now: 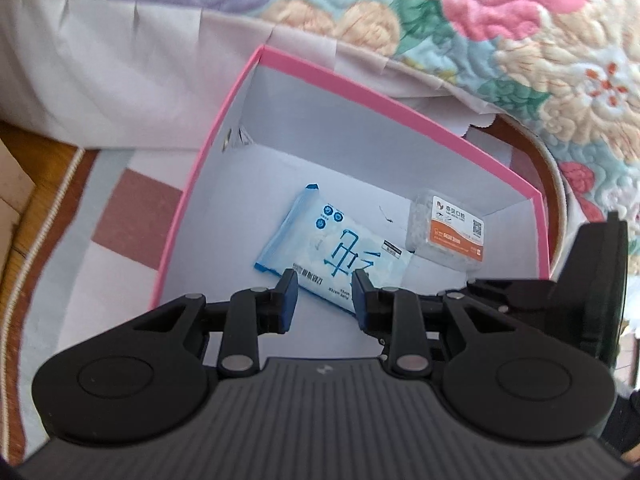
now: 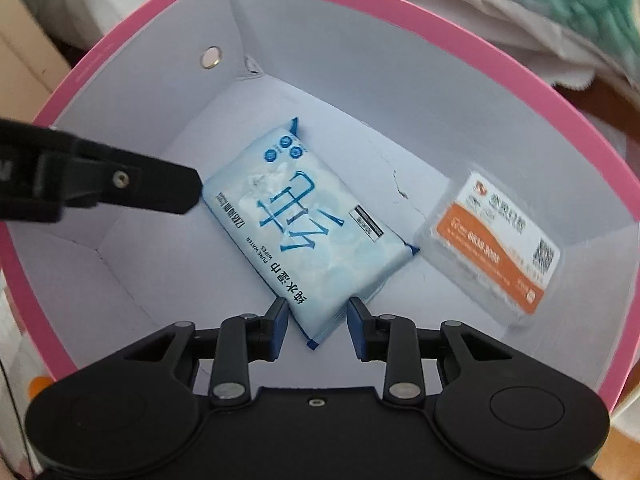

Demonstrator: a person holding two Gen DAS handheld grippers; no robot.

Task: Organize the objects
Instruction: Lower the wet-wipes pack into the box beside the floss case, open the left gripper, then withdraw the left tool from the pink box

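Observation:
A pink-rimmed box (image 1: 400, 104) with a white inside holds a blue pack of wet wipes (image 1: 320, 252) lying flat and a clear plastic case with an orange label (image 1: 448, 232) to its right. My left gripper (image 1: 325, 280) is open and empty above the box, over the pack's near end. In the right wrist view the same box (image 2: 600, 168) holds the pack (image 2: 304, 224) and the case (image 2: 500, 244). My right gripper (image 2: 318, 308) is open inside the box, its jaws on either side of the pack's near corner. The left gripper's finger (image 2: 100, 188) shows at the left.
The box stands on a pale rug with reddish squares (image 1: 132, 224) over a wooden floor. A floral quilt (image 1: 540, 40) and a white bed skirt (image 1: 120, 80) hang just behind the box. The right gripper's black body (image 1: 592, 288) sits at the box's right edge.

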